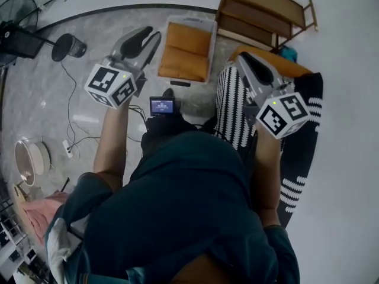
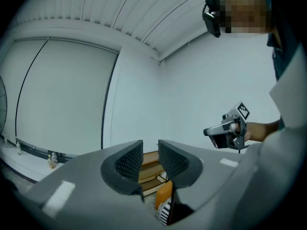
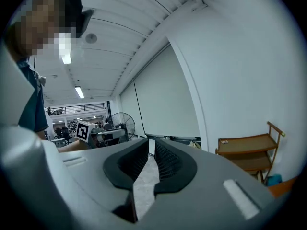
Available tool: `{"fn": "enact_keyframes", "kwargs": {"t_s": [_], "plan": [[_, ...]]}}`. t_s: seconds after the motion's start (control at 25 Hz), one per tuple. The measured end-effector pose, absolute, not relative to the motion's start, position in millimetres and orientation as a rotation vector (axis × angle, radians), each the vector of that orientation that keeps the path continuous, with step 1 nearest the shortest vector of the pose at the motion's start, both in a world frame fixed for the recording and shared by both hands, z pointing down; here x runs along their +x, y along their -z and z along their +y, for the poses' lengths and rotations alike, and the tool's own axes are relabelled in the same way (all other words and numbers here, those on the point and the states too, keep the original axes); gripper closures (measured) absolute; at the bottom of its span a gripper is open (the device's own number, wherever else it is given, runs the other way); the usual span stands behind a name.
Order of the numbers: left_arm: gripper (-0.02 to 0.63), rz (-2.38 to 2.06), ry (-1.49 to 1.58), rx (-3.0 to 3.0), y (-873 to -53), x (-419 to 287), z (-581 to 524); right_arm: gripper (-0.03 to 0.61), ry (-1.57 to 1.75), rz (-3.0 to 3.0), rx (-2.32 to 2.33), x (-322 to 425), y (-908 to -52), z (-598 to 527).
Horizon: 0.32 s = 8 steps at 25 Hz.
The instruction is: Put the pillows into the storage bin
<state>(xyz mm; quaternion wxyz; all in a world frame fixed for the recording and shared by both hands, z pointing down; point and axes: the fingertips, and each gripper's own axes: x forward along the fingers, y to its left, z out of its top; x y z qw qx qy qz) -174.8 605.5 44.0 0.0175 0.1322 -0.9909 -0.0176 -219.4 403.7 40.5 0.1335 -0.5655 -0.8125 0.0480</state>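
Note:
A pale storage bin stands on the floor ahead of me with an orange pillow lying in it. To its right a black-and-white striped pillow stands on edge, and another orange pillow shows behind it. My left gripper hovers level, left of the bin, open and empty. My right gripper is held above the striped pillow, its jaws only a narrow gap apart with nothing between them. In the left gripper view the orange pillow and the striped pillow peek out below the jaws.
A wooden shelf stands behind the bin against the white wall. A floor fan, a small black device and cables lie at the left. A dark striped cloth covers the floor at the right.

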Motion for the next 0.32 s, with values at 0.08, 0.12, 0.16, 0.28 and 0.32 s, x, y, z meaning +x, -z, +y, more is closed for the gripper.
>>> {"fn": "enact_keyframes", "kwargs": {"t_s": [0.08, 0.12, 0.16, 0.28, 0.32], "plan": [[0.517, -3.082, 0.060, 0.415, -45, -171, 595, 0.528, -0.143, -2.360, -1.626, -215, -43, 391], [0.517, -3.083, 0.061, 0.415, -46, -168, 590, 0.528, -0.144, -2.361, -1.623, -212, -45, 385], [0.517, -3.084, 0.062, 0.414, -46, -165, 584, 0.528, -0.145, -2.362, -1.624, -209, -46, 379], [0.517, -3.087, 0.064, 0.410, -49, -155, 569, 0.528, -0.148, -2.364, -1.629, -200, -48, 364], [0.517, -3.087, 0.065, 0.408, -50, -152, 564, 0.528, -0.148, -2.364, -1.630, -197, -49, 360]]}}
